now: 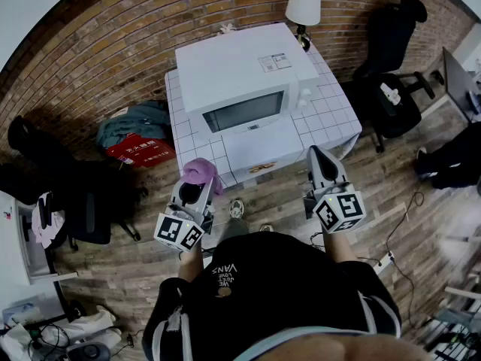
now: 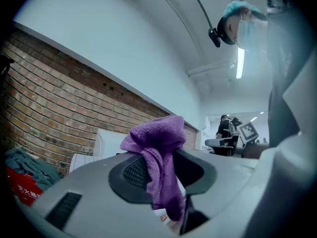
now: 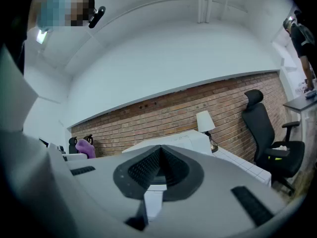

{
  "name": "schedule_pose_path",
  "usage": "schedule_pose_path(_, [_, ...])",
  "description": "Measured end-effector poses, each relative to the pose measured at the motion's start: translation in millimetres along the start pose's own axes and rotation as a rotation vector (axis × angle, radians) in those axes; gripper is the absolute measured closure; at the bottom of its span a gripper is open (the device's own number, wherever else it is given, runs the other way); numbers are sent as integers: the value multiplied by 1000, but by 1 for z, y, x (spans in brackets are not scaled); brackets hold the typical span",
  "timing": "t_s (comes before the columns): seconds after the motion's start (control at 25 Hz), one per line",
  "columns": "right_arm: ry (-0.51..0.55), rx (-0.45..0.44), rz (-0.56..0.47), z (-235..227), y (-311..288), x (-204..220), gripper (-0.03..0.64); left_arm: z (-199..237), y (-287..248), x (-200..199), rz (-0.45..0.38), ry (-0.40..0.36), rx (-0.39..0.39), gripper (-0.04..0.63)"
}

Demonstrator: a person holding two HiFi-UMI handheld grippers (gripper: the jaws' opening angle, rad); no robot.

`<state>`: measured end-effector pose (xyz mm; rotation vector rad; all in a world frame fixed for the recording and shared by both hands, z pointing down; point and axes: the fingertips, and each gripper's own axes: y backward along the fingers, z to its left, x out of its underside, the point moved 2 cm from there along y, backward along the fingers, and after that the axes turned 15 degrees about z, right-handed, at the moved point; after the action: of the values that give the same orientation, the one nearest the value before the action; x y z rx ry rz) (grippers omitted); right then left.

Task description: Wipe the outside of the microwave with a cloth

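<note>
Protruding cloth (image 2: 156,133) sits clamped between left gripper (image 2: 161,173) jaws.

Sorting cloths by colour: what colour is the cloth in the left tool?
Purple cloth, clearest in the left gripper view.

The microwave (image 1: 244,77) sits on the bench (image 1: 331,104), which stands against the brick wall (image 1: 98,43). A lamp (image 1: 303,6) stands behind the microwave's right rear corner. An office chair (image 1: 391,51) is to the right of the bench, and a bag (image 1: 139,150) lies on the floor to its left. Before the bench's front edge, the left gripper (image 1: 194,194) has the cloth (image 1: 199,173) between its fingers (image 2: 129,172). The right gripper (image 1: 317,156) is well apart, near the right corner.
</note>
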<state>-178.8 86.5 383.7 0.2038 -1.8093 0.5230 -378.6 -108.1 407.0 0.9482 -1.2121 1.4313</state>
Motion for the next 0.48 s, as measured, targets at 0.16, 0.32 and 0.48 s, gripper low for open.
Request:
schedule_pose_path(0.16, [-2, 0, -8, -2, -5, -3, 618, 6, -5, 0, -5, 3, -1, 466])
schedule_pose_path(0.32, [-27, -2, -26, -3, -16, -11, 618, 21, -13, -6, -10, 13, 4, 466])
schedule_pose_path(0.48, [-29, 6, -43, -1, -30, -24, 617, 45, -23, -16, -16, 10, 13, 466])
